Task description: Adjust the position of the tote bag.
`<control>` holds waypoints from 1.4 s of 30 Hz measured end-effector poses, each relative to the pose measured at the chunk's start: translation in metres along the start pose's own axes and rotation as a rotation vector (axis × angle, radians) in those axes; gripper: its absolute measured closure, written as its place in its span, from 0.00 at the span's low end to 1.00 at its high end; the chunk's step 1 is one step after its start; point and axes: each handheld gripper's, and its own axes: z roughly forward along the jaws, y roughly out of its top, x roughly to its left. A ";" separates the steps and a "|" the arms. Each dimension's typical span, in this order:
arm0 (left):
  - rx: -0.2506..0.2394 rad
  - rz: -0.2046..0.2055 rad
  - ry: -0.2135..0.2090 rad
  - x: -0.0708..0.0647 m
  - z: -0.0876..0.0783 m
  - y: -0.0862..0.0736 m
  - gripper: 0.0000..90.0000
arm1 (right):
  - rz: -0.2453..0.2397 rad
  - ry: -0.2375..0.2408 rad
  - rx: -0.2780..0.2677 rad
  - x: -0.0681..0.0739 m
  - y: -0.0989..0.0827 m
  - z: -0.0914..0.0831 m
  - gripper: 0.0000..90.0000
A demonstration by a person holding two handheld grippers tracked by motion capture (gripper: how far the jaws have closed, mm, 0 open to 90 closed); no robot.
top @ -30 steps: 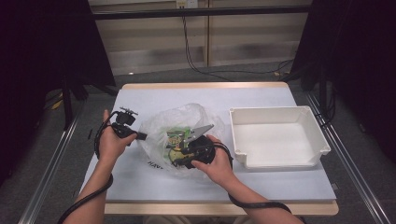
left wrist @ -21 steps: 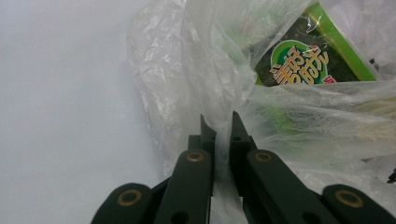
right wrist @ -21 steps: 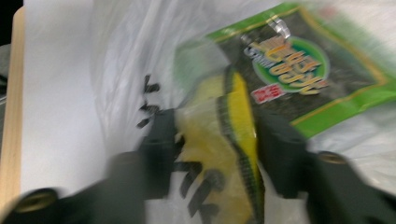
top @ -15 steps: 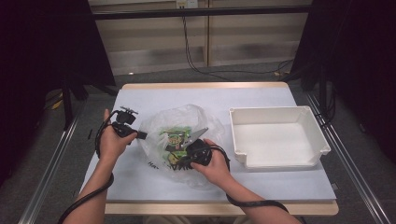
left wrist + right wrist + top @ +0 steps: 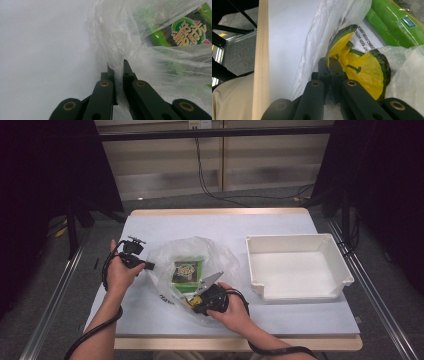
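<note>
A clear plastic bag [image 5: 200,251] lies on the table in the high view, with a green packet [image 5: 188,270] inside it. My left gripper [image 5: 150,266] is shut on the bag's left edge; in the left gripper view the film [image 5: 117,45] is pinched between the jaws and the green packet [image 5: 186,31] lies behind it. My right gripper [image 5: 192,301] is at the bag's near side. In the right gripper view it [image 5: 329,62] is shut on the curled edge of a yellow packet [image 5: 364,75] with a dark green rim, with bag film [image 5: 329,27] around it.
A white tray [image 5: 300,240], with nothing in it, stands on the table to the right of the bag. The table's wooden front edge [image 5: 262,50] runs close beside my right gripper, with the person's beige clothing [image 5: 229,100] just past it.
My right gripper has moved down toward the table's near edge. The yellow packet now sits between its jaws. My left gripper has kept its hold on the bag and has not moved.
</note>
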 end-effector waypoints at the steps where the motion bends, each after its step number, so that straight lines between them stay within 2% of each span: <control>1: -0.007 -0.013 -0.002 -0.001 0.001 0.000 1.00 | 0.002 0.005 -0.003 0.000 -0.001 -0.001 1.00; 2: 0.003 0.005 0.004 0.000 0.001 0.000 1.00 | 0.000 0.002 -0.009 -0.001 -0.002 -0.001 1.00; 5: 0.013 0.008 0.010 0.000 0.000 0.000 1.00 | 0.007 0.003 -0.010 -0.001 -0.003 -0.002 1.00; 7: -0.004 0.003 -0.008 0.000 -0.001 0.000 1.00 | 0.013 0.003 -0.007 -0.001 -0.003 -0.002 1.00; 8: -0.006 -0.003 -0.020 0.000 -0.002 0.000 1.00 | 0.012 0.002 -0.006 -0.001 -0.002 -0.002 0.99; 9: -0.043 -0.045 -0.027 -0.002 -0.002 0.000 0.99 | 0.016 -0.010 0.003 -0.001 -0.001 -0.003 0.97; 10: -0.040 -0.024 -0.043 0.000 -0.006 0.000 0.96 | 0.016 -0.020 -0.002 -0.001 -0.001 -0.004 0.94; 11: -0.059 -0.035 -0.054 0.000 -0.007 0.000 0.88 | 0.020 -0.026 -0.004 -0.002 0.000 -0.005 0.91; 12: -0.056 -0.039 -0.054 -0.002 -0.008 0.000 0.84 | 0.028 -0.029 -0.008 -0.003 0.001 -0.006 0.88; 13: -0.051 -0.023 -0.050 -0.002 -0.011 0.001 0.81 | 0.033 -0.036 -0.014 -0.003 0.001 -0.008 0.88; 15: -0.066 -0.023 -0.079 -0.003 -0.015 0.001 0.73 | 0.043 -0.040 -0.016 -0.004 0.003 -0.010 0.86; 16: -0.083 -0.036 -0.075 -0.004 -0.017 0.002 0.65 | 0.038 -0.046 -0.016 -0.005 0.003 -0.011 0.85; 18: -0.075 -0.027 -0.070 -0.004 -0.022 0.004 0.53 | 0.039 -0.047 -0.015 -0.005 0.005 -0.011 0.85; 20: -0.092 -0.032 -0.079 -0.005 -0.028 0.006 0.50 | 0.040 -0.045 -0.022 -0.005 0.005 -0.012 0.85; 21: -0.104 -0.033 -0.076 -0.007 -0.030 0.007 0.45 | 0.038 -0.044 -0.021 -0.006 0.006 -0.012 0.85; 26: -0.100 -0.005 -0.075 -0.011 -0.040 0.013 0.32 | 0.039 -0.048 -0.013 -0.006 0.007 -0.011 0.84; 28: -0.113 -0.018 -0.087 -0.013 -0.043 0.013 0.29 | 0.040 -0.050 -0.013 -0.006 0.007 -0.010 0.84; 32: -0.106 -0.003 -0.082 -0.013 -0.050 0.015 0.27 | 0.042 -0.054 -0.013 -0.006 0.008 -0.012 0.83; 33: -0.119 -0.020 -0.086 -0.015 -0.052 0.015 0.27 | 0.042 -0.053 -0.012 -0.006 0.008 -0.012 0.83; 34: -0.111 -0.004 -0.085 -0.014 -0.055 0.016 0.28 | 0.042 -0.052 -0.012 -0.007 0.008 -0.012 0.82; 38: -0.125 -0.006 -0.101 -0.020 -0.063 0.019 0.32 | 0.043 -0.045 -0.012 -0.007 0.009 -0.013 0.80; 39: -0.110 0.013 -0.104 -0.021 -0.065 0.020 0.34 | 0.041 -0.047 -0.009 -0.007 0.010 -0.013 0.80; 41: -0.111 0.018 -0.117 -0.025 -0.067 0.022 0.36 | 0.033 -0.051 -0.009 -0.007 0.011 -0.013 0.80; 42: -0.116 -0.005 -0.131 -0.028 -0.068 0.023 0.41 | 0.031 -0.052 -0.006 -0.007 0.011 -0.013 0.80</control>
